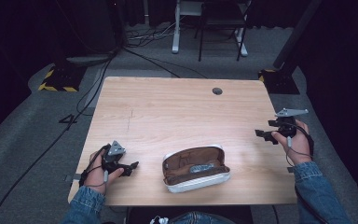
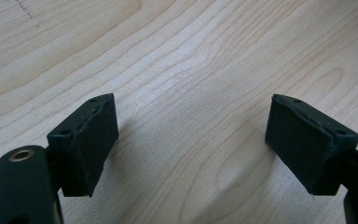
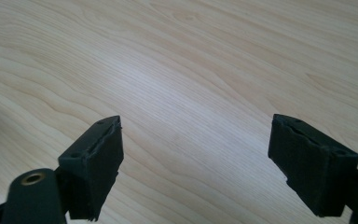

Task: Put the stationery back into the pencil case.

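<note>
High view is showing the open pouch [image 1: 196,168] lying lengthwise just right of the left gripper [image 1: 134,165], whose empty fingers [image 2: 89,140] are gaping wide, nearer than the equally open, empty right gripper [image 1: 259,134].

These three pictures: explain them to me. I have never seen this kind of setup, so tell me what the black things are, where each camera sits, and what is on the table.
A person sits at a wooden table and holds a hand tool in each hand. Each tool ends in a two-jawed claw.

The wide picture comes from a camera above the person, looking down. It shows the left claw near the table's front left corner and the right claw at the right edge.

The other two pictures come from cameras riding on the tools, looking along their black jaws: the left claw and the right claw. Both stand open over bare wood and hold nothing.

Between the hands lies an open pouch, brown inside with a pale rim; something grey lies inside it.
</note>
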